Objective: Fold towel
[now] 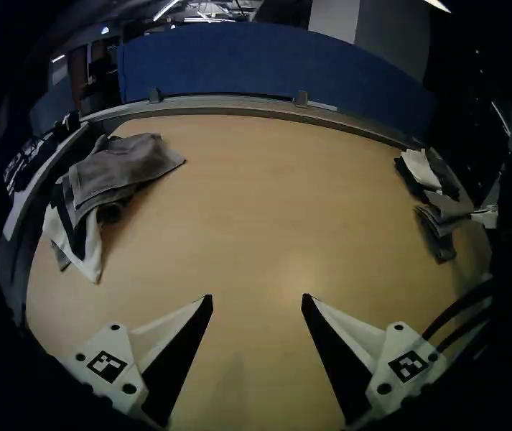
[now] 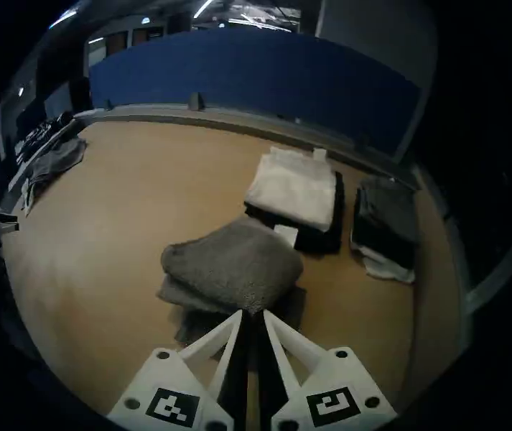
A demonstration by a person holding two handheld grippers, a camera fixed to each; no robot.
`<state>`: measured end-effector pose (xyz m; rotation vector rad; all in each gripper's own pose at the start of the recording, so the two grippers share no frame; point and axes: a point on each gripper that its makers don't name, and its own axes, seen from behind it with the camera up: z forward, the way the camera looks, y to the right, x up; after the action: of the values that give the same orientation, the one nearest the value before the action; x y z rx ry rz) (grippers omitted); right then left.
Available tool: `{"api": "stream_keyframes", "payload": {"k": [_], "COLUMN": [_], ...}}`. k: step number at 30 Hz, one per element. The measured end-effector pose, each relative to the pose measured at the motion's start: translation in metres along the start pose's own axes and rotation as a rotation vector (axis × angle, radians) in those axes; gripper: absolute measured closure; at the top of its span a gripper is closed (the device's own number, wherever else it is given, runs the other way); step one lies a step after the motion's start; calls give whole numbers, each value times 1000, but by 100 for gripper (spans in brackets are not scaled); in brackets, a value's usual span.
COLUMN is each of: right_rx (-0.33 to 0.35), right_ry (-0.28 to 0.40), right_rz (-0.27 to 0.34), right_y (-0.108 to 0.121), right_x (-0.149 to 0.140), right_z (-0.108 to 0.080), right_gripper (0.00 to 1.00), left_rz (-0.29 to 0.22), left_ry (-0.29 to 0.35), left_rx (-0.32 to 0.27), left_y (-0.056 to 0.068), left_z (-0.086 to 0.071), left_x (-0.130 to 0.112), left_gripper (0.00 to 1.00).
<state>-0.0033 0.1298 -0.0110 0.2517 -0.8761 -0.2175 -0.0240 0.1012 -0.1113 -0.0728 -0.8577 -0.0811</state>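
Observation:
A folded grey towel lies on top of a darker folded towel on the wooden table. My right gripper is shut, with its tips at the near edge of that grey towel; I see no cloth between the fingers. A loose pile of unfolded grey, white and black towels lies at the table's far left. My left gripper stands open above the bare wooden table, with nothing between its fingers.
A white folded towel on a black one and a dark grey stack lie behind the grey towel. These folded stacks sit at the table's right edge. A blue partition runs along the back edge.

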Motion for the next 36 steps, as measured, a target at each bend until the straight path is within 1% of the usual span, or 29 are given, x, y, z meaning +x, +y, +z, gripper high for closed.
{"api": "stream_keyframes", "payload": {"k": [6, 12, 17, 21, 25, 27, 30, 36], "right_rx": [-19, -57, -99, -111, -130, -140, -153, -185], "right_ry": [-44, -79, -118, -154, -173, -177, -177, -176], "right_rz": [78, 141, 152, 156, 163, 166, 170, 169], "right_y": [5, 13, 18, 17, 17, 18, 20, 27], "right_x": [-37, -62, -81, -95, -103, -106, -107, -112], "right_z": [6, 13, 22, 31, 37, 39, 38, 27], "right_gripper": [95, 95, 94, 94, 92, 89, 82, 56], "left_rz": [5, 10, 13, 18, 21, 22, 24, 23], "left_ry": [-4, -4, -5, -6, -6, -6, -6, -5], "left_rx": [0, 1, 3, 4, 4, 3, 2, 1], "left_y": [0, 1, 0, 0, 1, 1, 2, 2], "left_z": [0, -2, -2, -3, -3, -3, -3, -2], "left_x": [-3, -4, -5, -6, -5, -5, -5, -4], "left_gripper": [8, 8, 8, 8, 8, 8, 8, 8]}}
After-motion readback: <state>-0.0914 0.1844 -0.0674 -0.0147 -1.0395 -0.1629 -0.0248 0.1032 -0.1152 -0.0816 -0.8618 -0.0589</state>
